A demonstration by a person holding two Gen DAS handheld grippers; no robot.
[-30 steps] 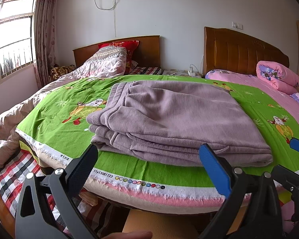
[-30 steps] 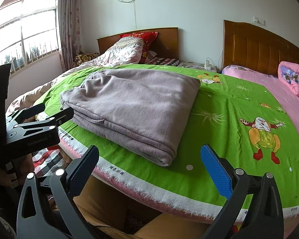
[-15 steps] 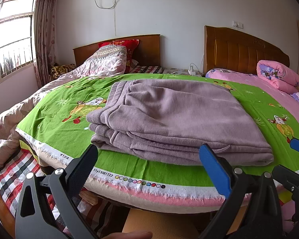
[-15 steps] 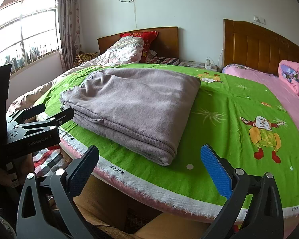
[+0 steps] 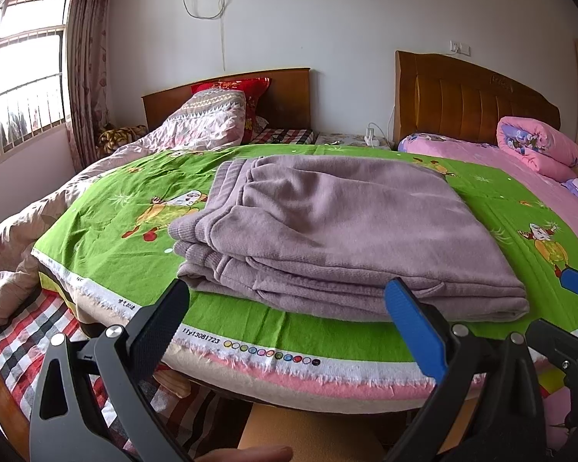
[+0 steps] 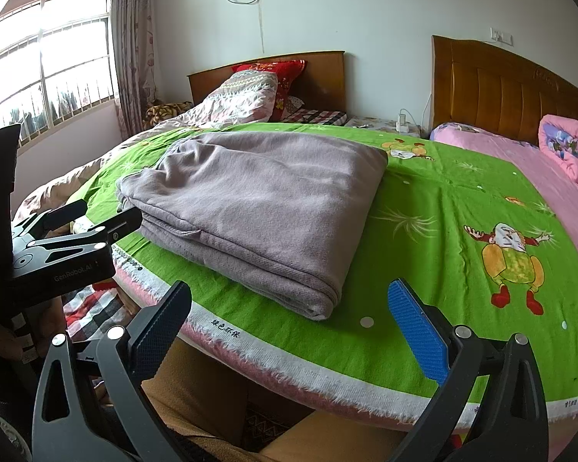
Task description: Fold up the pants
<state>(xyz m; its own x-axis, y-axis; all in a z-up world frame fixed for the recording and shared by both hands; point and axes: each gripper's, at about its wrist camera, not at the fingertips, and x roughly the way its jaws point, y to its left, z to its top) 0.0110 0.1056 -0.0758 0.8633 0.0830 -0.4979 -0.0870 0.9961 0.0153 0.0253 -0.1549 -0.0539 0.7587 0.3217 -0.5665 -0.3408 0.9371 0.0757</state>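
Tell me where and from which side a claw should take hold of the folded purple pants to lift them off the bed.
Probably best: grip the folded purple pants at the rounded fold corner nearest the bed edge, coming in low from the front. There the layers join in one closed edge, so a pinch catches them all. The left end shows loose stacked cuffs that could slip apart. Both the left claw and right claw are open and empty.

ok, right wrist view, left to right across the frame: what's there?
Left tongs → folded purple pants → cartoon figure on the green sheet → rolled pink quilt.
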